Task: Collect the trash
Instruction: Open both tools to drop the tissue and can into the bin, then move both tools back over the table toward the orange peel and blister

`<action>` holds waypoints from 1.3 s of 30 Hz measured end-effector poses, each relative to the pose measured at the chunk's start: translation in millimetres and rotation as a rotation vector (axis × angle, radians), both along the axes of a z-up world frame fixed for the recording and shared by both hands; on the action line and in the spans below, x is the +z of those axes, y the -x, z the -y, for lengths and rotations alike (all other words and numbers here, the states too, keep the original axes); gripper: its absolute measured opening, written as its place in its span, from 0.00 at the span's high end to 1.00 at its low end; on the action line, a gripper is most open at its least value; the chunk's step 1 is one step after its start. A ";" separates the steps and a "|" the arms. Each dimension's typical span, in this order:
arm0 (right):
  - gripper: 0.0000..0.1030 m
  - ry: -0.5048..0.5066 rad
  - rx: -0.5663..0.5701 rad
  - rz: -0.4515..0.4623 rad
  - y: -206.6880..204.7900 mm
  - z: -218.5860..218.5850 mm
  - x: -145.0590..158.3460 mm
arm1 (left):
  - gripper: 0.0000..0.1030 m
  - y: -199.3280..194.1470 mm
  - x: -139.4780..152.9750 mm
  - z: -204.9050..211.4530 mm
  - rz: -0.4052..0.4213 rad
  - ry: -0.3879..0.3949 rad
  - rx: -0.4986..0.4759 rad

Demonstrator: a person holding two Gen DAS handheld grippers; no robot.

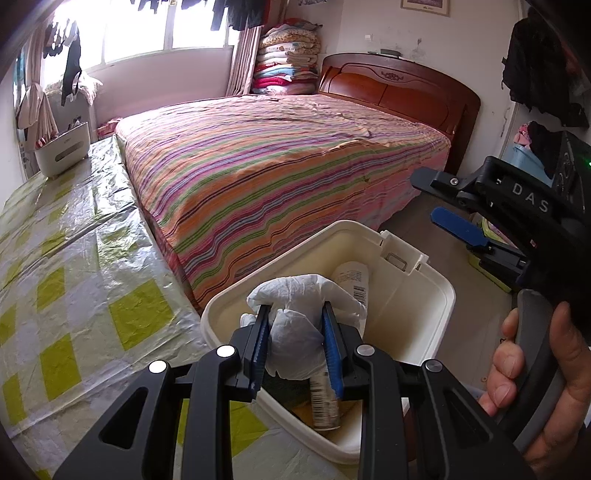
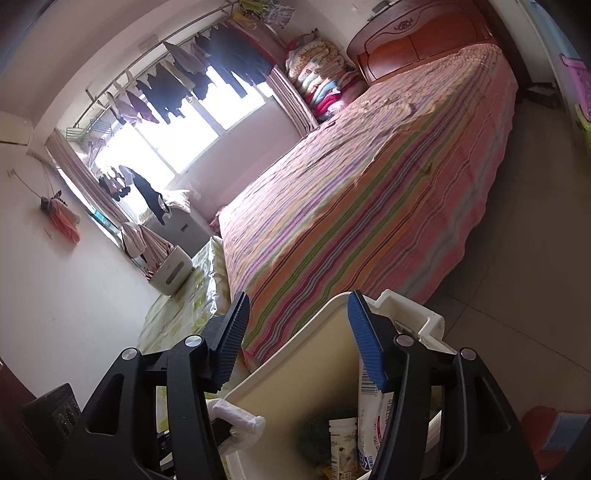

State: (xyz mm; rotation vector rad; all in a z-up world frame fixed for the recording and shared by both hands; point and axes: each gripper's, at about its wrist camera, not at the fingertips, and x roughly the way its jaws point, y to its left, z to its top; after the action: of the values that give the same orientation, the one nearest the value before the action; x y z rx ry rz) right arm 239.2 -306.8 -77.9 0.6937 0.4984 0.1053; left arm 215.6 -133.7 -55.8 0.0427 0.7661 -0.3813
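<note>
Bedroom desk (image 1: 55,280) at nine o'clock carries the bin (image 1: 417,295). Left tongs (image 1: 295,332) pinch a crumpled glove (image 1: 295,332) over it, ready to drop. Right tongs (image 2: 299,339) stand wide and empty at three o'clock.

Daylight pours in through the window (image 1: 147,33), which is blown out to plain white in both views, so the clothes (image 2: 221,70) hung before it read as dark shapes. The striped bed (image 1: 280,162) is evenly lit and sharp, with a soft pink cast on the walls. Glare shines off the plastic table cover (image 1: 66,251). Both views bend strongly at the edges, with dark corners. The right wrist view is tilted and dimmer low down.
</note>
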 end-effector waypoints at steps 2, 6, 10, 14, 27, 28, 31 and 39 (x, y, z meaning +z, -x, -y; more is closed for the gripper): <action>0.46 -0.006 -0.003 0.003 0.8 -2.5 0.5 | 0.74 -1.5 1.0 3.0 0.004 0.006 -0.002; 0.44 -0.015 -0.019 0.016 1.7 -0.2 2.2 | 0.74 -7.1 3.3 11.8 0.013 0.009 -0.010; 0.44 -0.022 -0.028 0.013 3.3 0.0 -2.9 | 0.72 -12.2 -0.2 22.1 0.014 -0.016 -0.013; 0.43 -0.024 -0.029 0.008 1.5 -2.2 -6.4 | 0.71 -14.7 -4.8 28.0 0.013 -0.033 -0.009; 0.43 -0.019 -0.019 0.020 -0.5 -6.5 -1.2 | 0.19 1.4 11.6 22.0 0.152 -0.049 0.044; 0.43 -0.019 -0.019 0.022 -0.5 -8.0 -0.6 | 0.19 1.9 13.2 19.7 0.157 -0.044 0.052; 0.43 -0.019 -0.010 0.028 -1.0 -12.5 1.4 | 0.18 -0.1 16.8 9.9 0.160 -0.021 0.082; 0.41 -0.015 0.036 0.048 -5.0 -38.4 8.1 | 0.17 -2.5 28.6 -35.1 0.191 0.024 0.209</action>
State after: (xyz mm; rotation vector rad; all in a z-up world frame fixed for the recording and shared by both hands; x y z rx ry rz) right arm 244.2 -268.4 -69.8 0.6959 0.4647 0.1588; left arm 218.2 -98.6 -27.2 -0.0228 0.5703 -0.1845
